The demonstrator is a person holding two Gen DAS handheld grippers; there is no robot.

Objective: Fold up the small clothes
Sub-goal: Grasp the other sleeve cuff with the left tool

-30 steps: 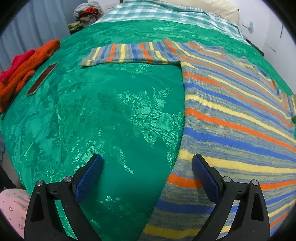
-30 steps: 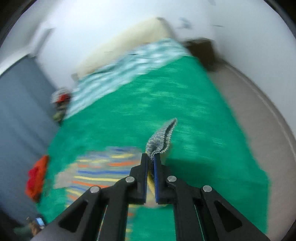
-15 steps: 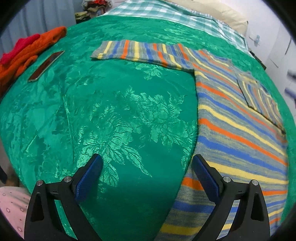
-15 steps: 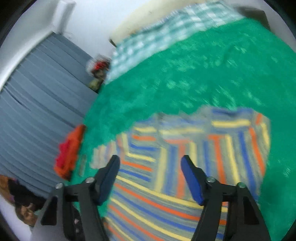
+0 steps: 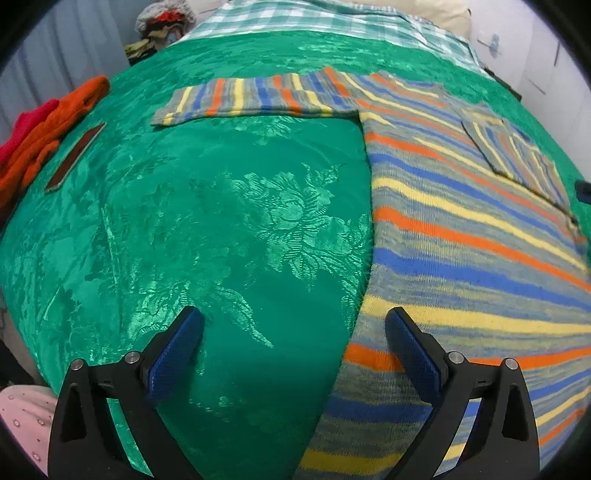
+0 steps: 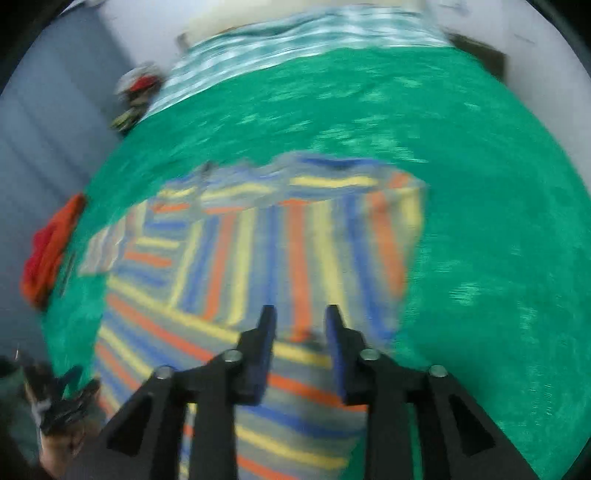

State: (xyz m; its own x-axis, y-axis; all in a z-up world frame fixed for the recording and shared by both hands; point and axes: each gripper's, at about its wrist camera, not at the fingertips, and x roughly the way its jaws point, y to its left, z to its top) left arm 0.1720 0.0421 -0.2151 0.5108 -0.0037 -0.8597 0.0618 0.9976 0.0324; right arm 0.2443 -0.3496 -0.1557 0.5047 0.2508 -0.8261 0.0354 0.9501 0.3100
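Observation:
A striped knit sweater (image 5: 461,236) in grey, blue, orange and yellow lies flat on the green bedspread (image 5: 221,221). Its left sleeve (image 5: 255,98) stretches out sideways. The right sleeve (image 5: 517,151) is folded across the body. My left gripper (image 5: 293,334) hovers open over the sweater's left edge near the hem, nothing between its jaws. In the blurred right wrist view, my right gripper (image 6: 299,325) hangs above the sweater (image 6: 280,258). Its jaws are closing with a clear gap and only air between them.
Red and orange clothes (image 5: 44,136) are piled at the left edge of the bed, beside a dark flat phone-like object (image 5: 75,157). A checked blanket (image 5: 314,18) and a pillow lie at the far end. More clothes (image 5: 159,18) are heaped beyond the bed.
My right gripper let go of the right sleeve, which now lies folded over the sweater's body. It swung down over the sweater, its jaws opening wide and then narrowing. The left gripper stayed put.

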